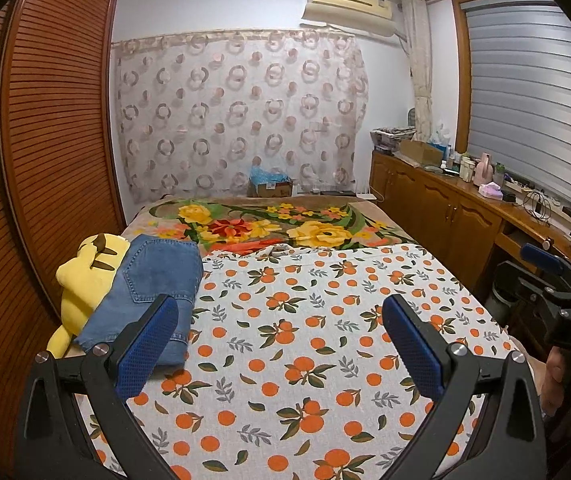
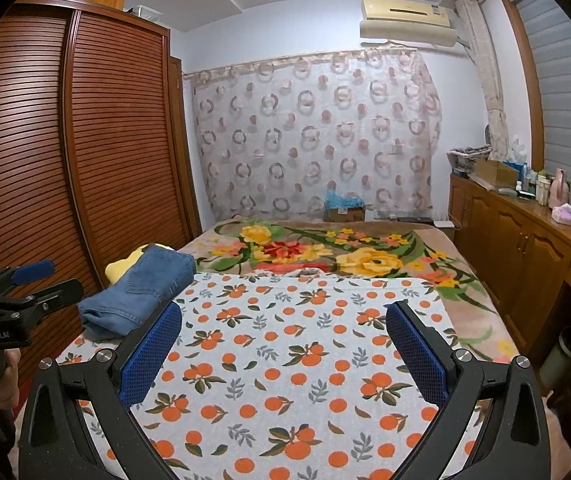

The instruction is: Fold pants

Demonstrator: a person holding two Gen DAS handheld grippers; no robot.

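Observation:
Folded blue jeans (image 1: 153, 292) lie at the left edge of the bed, partly over a yellow plush toy (image 1: 81, 276); they also show in the right wrist view (image 2: 141, 288). My left gripper (image 1: 281, 344) is open and empty, held above the orange-print sheet (image 1: 305, 340), with its left finger (image 1: 147, 354) just in front of the jeans. My right gripper (image 2: 283, 350) is open and empty over the same sheet (image 2: 285, 360). Each gripper shows at the edge of the other's view: the right one (image 1: 557, 280), the left one (image 2: 25, 284).
A slatted wooden wardrobe (image 1: 45, 140) stands close along the bed's left side. A flowered blanket (image 1: 277, 224) covers the far half of the bed. A wooden cabinet counter (image 1: 465, 208) with bottles and clutter runs along the right wall under the window blind.

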